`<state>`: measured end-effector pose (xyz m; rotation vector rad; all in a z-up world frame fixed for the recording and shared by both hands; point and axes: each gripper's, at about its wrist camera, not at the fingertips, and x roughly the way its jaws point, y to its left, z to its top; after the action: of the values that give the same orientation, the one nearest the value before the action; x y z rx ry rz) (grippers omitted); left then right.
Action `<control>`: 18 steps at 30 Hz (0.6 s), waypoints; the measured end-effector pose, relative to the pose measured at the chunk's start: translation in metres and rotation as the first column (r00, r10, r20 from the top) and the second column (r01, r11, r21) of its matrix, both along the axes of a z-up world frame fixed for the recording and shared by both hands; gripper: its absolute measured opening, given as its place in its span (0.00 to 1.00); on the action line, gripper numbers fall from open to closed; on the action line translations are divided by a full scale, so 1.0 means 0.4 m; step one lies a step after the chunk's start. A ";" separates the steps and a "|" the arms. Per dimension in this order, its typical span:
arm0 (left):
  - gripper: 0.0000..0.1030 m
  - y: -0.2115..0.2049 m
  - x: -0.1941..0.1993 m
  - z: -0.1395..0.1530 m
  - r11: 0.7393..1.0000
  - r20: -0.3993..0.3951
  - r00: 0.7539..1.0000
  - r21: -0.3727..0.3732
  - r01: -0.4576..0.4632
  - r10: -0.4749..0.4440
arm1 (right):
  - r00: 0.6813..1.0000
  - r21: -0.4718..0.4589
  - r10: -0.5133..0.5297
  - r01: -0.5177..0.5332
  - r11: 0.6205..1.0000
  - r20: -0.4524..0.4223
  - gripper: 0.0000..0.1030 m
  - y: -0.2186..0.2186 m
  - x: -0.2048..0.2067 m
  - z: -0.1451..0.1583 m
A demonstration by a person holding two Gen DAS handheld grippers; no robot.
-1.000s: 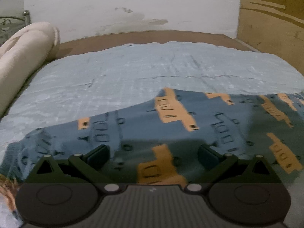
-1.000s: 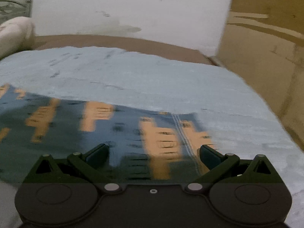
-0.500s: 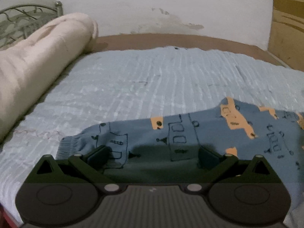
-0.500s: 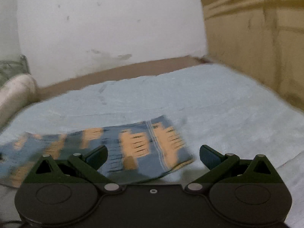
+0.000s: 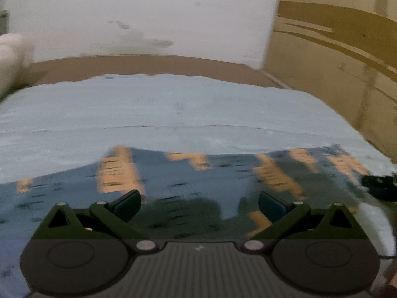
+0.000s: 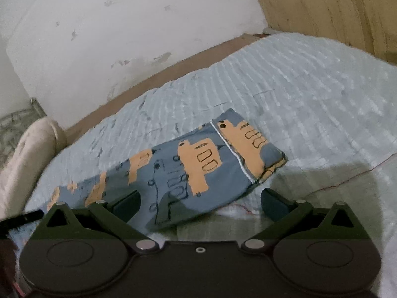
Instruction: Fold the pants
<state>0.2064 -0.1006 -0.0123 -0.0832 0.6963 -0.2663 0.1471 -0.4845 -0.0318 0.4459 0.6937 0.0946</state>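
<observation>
Left gripper (image 5: 199, 202) up close in its own view, jaws spread wide with nothing between the fingertips, hovering just above the pants (image 5: 198, 178), whose blue cloth with orange printed blocks runs across the whole width of the frame right under the fingers. The picture is smeared with motion blur here, so the print is hard to read. At the right edge of that view a dark piece of the other tool (image 5: 379, 187) pokes in beside the cloth. Over to the right gripper (image 6: 199, 202): jaws just as wide apart, holding nothing, poised over the near edge of the pants (image 6: 188, 164), and here the garment is sharp, a long narrow strip lying flat on the light blue quilted bedspread (image 6: 310, 94), angled from the lower left up to the right, with a white stitched seam (image 6: 230, 146) near its far end. A grey shadow falls on the bedspread just right of the cloth. Farther out on the left lies a cream rolled blanket (image 6: 27, 159) along the bed's edge, with a bit of metal bed frame (image 6: 17, 121) behind it. Beyond the bedspread a brown strip of mattress (image 6: 173, 68) shows, then the stained white wall (image 6: 129, 29), and a wooden panel (image 6: 327, 7) on the right.
</observation>
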 end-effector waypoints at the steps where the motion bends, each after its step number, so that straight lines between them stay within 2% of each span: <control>1: 0.99 -0.026 0.009 -0.003 1.000 -0.004 1.000 -0.012 0.025 -0.025 | 1.000 0.023 -0.015 0.015 1.000 0.001 0.99 -0.006 0.006 -0.002; 5: 0.99 -0.102 0.046 -0.029 0.996 -0.037 0.996 -0.031 0.079 -0.081 | 0.995 0.139 -0.095 0.092 0.986 0.013 0.99 -0.038 0.028 -0.015; 7: 0.99 -0.123 0.050 -0.048 0.996 -0.047 0.995 -0.015 0.086 -0.087 | 0.991 0.173 -0.135 0.129 0.976 0.023 0.93 -0.046 0.028 -0.015; 9: 0.99 -0.131 0.052 -0.063 0.996 -0.048 0.995 0.005 0.088 -0.088 | 0.987 0.168 -0.159 0.152 0.974 0.030 0.88 -0.045 0.026 -0.014; 13: 0.99 -0.129 0.048 -0.070 0.995 -0.042 0.994 0.018 0.100 -0.100 | 0.981 0.113 -0.184 0.176 0.978 0.065 0.67 -0.029 0.013 -0.006; 18: 0.99 -0.126 0.044 -0.075 0.994 -0.042 0.994 0.026 0.106 -0.105 | 0.973 0.080 -0.213 0.206 0.975 0.089 0.52 -0.025 0.004 -0.003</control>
<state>0.2240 -0.1512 -0.0423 -0.0252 0.7455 -0.3570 0.1488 -0.4944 -0.0330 0.5757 0.5454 -0.0585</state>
